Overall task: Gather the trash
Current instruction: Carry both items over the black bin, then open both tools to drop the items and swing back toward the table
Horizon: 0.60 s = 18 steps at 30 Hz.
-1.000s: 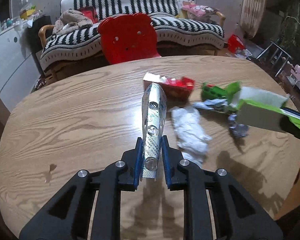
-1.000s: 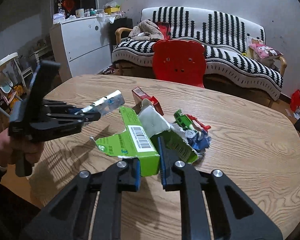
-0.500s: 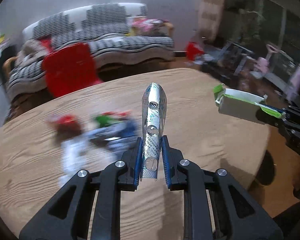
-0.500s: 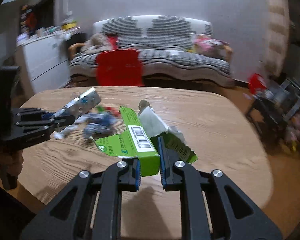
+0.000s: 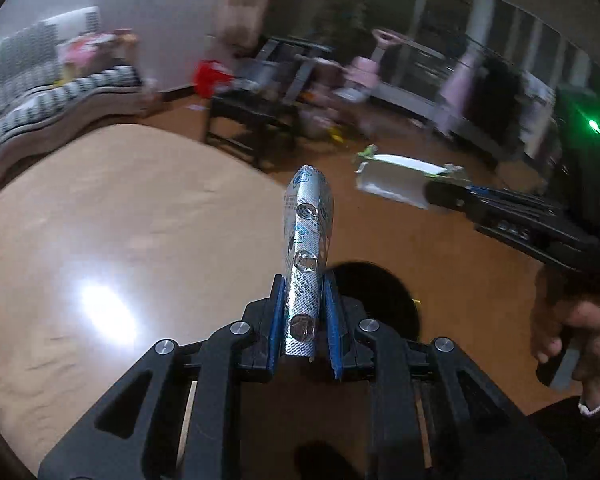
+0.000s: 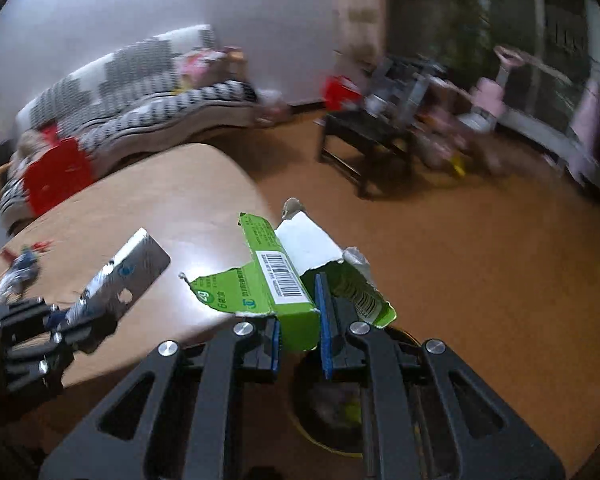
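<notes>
While level, left claw [image 5: 303,312] pinches blister pack [image 5: 307,256].

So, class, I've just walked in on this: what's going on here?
A person is clearing rubbish with a handheld gripper in each hand. The left gripper has its jaws shut on a silver blister pack; the right gripper has its jaws shut on a torn green carton. Both are held out past the edge of the wooden table, above a dark bin on the floor. Some litter remains on the table.
</notes>
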### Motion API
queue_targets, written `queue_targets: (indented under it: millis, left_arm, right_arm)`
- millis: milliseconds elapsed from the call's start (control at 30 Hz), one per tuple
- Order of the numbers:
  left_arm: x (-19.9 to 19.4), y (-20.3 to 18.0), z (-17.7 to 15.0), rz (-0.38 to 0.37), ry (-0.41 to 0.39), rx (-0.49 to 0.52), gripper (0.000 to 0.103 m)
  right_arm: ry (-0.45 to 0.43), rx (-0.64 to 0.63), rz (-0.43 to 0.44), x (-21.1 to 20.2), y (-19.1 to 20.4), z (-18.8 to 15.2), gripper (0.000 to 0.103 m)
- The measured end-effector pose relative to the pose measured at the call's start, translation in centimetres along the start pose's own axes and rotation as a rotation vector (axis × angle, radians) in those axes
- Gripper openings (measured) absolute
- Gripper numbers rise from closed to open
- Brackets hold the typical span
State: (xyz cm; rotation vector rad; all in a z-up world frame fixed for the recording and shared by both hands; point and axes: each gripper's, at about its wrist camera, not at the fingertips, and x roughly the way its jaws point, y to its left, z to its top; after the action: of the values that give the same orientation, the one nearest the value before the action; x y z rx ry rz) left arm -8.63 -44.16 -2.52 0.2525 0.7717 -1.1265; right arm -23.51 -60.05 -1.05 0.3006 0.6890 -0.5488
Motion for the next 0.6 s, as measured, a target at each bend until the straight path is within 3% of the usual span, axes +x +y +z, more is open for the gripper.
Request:
queue_targets:
  millis: [133, 267, 400, 600]
  left_arm:
    - [6.2, -4.8, -0.8, -0.078, 0.095, 0.049, 0.019]
    - [10.7, -6.9, -2.0, -0.101, 0.174, 0.072, 0.019]
    - [13.9, -7.4, -2.3, -0.109, 0.221, 0.065, 0.019]
    - [16.0, -7.2, -2.7, -0.115, 0.253, 0.049, 0.019]
  right_arm:
    - [0.093, 0.091, -0.032, 1.4, -4.8, -2.2, 0.015]
    - [0.200, 0.163, -0.031, 3.3, -8.3, -4.6, 0.015]
    - [0.264, 0.186, -0.020, 5.0, -9.0, -5.7, 0.015]
    - [0.277, 0.184, -0.026, 5.5, -8.4, -5.0, 0.015]
